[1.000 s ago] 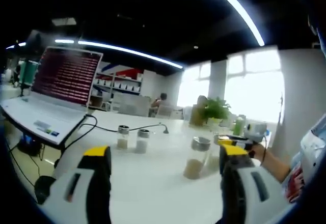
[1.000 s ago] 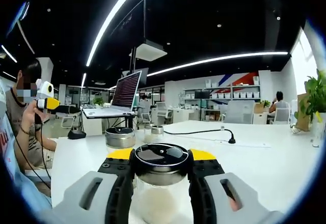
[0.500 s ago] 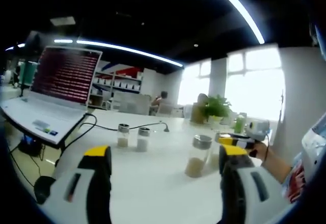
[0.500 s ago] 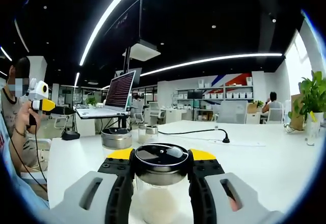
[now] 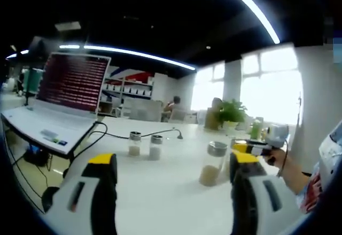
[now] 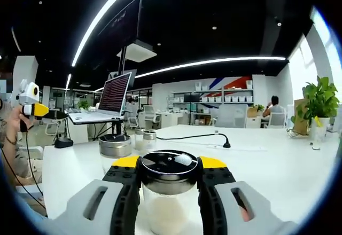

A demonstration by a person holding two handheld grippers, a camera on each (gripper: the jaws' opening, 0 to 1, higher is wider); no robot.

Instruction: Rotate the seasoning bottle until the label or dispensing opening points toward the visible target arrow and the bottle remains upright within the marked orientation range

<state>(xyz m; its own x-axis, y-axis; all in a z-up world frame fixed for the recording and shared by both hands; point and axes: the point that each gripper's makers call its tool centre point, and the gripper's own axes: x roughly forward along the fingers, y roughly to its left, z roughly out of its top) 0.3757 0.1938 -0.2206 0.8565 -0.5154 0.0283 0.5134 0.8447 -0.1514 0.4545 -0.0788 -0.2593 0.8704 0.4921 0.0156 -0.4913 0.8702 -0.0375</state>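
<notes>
In the right gripper view, my right gripper is shut on a clear seasoning bottle with white contents and a dark round lid, held upright between the yellow-tipped jaws. A second bottle with a metal lid stands just behind it to the left. In the left gripper view that bottle holds brown seasoning and stands on the white table. My left gripper is open above the table with nothing between its jaws. The right gripper comes in from the right, partly hidden behind a jaw. No arrow mark is visible.
Two small shakers stand mid-table beside a black cable. An open laptop sits at the left edge, with a mouse below it. A potted plant is at the far side. A hand holds the left gripper.
Both cameras have swung a little: the scene slid left in the right gripper view and right in the left gripper view. The bottle stays clamped in the right gripper.
</notes>
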